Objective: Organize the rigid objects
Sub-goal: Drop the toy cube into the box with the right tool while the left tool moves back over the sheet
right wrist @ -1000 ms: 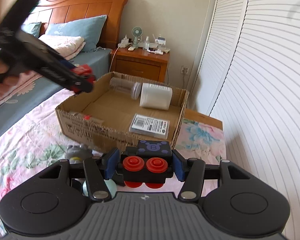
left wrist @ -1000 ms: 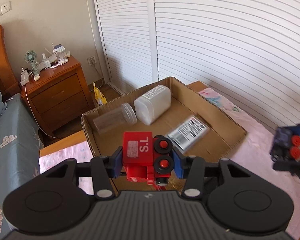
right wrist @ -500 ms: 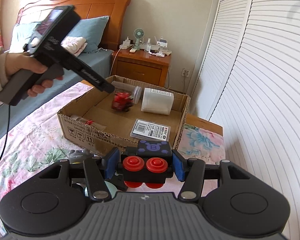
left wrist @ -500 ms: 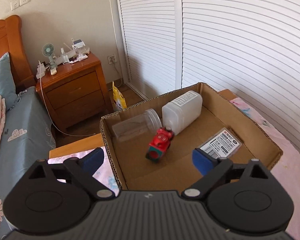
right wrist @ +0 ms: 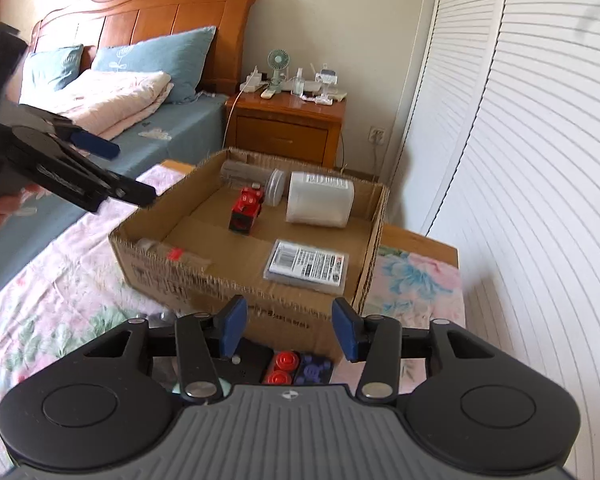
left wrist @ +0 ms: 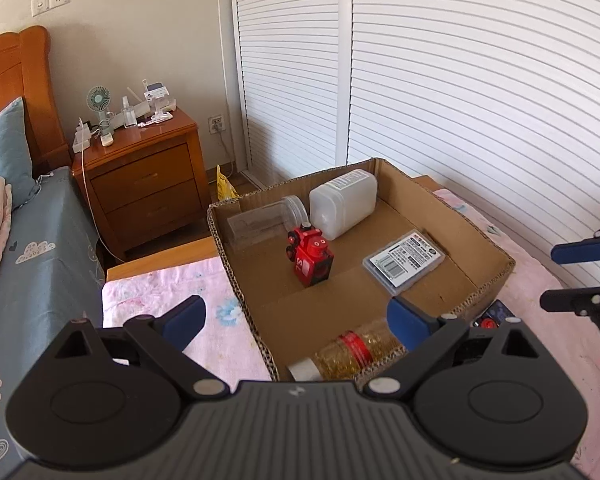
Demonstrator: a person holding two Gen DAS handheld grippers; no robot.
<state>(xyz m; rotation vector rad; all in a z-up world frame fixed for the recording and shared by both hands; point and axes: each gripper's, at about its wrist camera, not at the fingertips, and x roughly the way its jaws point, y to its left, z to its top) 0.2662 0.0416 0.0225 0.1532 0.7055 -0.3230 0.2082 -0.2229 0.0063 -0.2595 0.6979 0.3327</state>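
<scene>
A bedroom with white slatted doors; on the bed with a flowered sheet stands an open cardboard box. At its far wall lie a white plastic container and a clear jar. A bottle lies along the near wall and a flat labelled pack near the right wall. The red toy train is near the middle of the box, just beside the jar. A dark toy with red buttons lies on the bed outside the near wall. The left hand-held gripper is opening wide and holds nothing. The right hand-held gripper has its pads apart with nothing between them.
</scene>
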